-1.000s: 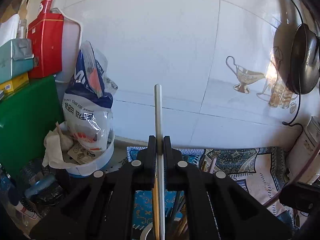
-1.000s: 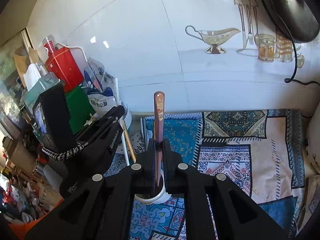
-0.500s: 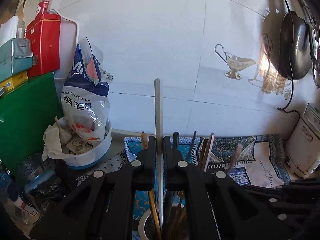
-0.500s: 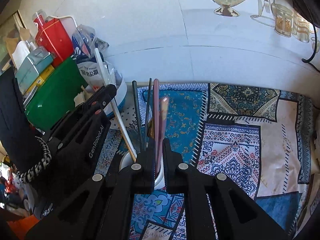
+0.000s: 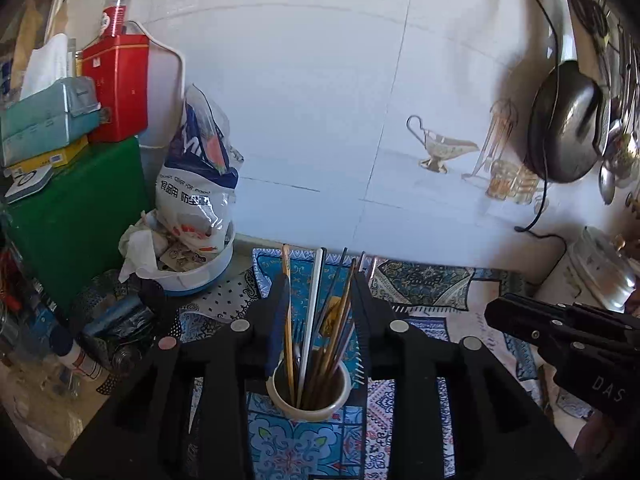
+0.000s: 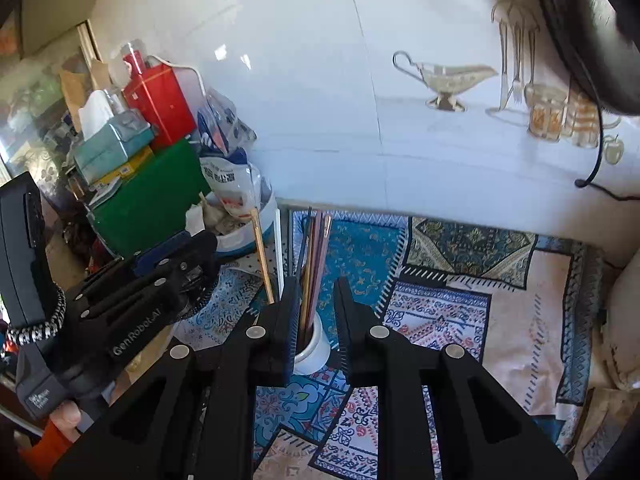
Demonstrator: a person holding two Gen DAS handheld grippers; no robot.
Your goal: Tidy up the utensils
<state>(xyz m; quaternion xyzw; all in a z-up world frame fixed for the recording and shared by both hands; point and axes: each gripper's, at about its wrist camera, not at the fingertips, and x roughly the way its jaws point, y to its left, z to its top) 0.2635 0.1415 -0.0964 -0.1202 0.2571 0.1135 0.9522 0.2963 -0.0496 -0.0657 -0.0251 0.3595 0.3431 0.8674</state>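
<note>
- Release noted: left claw [image 5: 320,304], clamped on a white stick [image 5: 311,312] a second ago, has just been opening; jaws now part-open, nothing gripped.
- Right claw [image 6: 316,308] likewise just opening off its pink stick [image 6: 320,256]; gap narrow.
- Both sticks now stand in the white cup [image 5: 308,400], just below the jaws, on the worktop [image 6: 500,320].
- Judged: both deposits complete.

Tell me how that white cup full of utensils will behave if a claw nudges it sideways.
The white cup looks narrow and upright, and its long utensils stick out far above the rim, so it is probably top-heavy and apt to tip. It stands on a patterned cloth, which may grip the base, so it would likely topple rather than slide. The leaning sticks would probably shift and rattle.
</note>
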